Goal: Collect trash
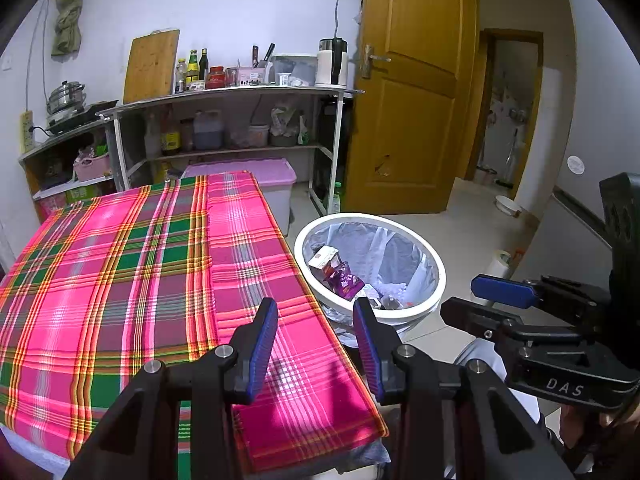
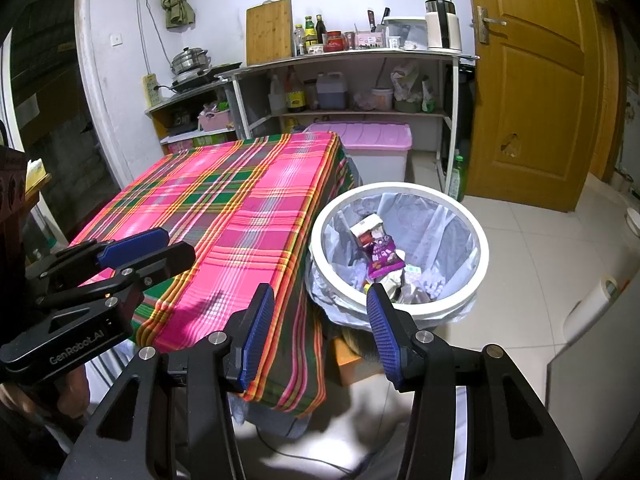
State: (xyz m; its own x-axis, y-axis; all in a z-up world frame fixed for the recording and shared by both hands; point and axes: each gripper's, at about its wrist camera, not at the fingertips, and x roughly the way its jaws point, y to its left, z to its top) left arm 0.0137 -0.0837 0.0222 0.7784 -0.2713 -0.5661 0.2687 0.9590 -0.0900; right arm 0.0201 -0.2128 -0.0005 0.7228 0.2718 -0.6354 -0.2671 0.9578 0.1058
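Pink-and-green plaid cloth covers the table, and no trash shows anywhere on it. White round plastic bin with a clear liner stands on the floor, touching the table's right edge; inside it lie a purple snack wrapper, a red-and-white carton and some crumpled clear packaging.

Left gripper, black frame with blue pads, hangs over the table corner nearest the bin, jaws apart, nothing between them. Right gripper, same build, hangs just beside that corner, between table and bin, jaws a bit wider, also empty.

Step, as I judge it: collecting looks done or nearly so, since everything that reads as trash sits in the bin and both tools are empty. Next move would call for a scan past the table, e.g. the floor around the bin; a white roll lies on the tiles to the bin's right, can't tell if it's trash. If nothing more turns up, finish.
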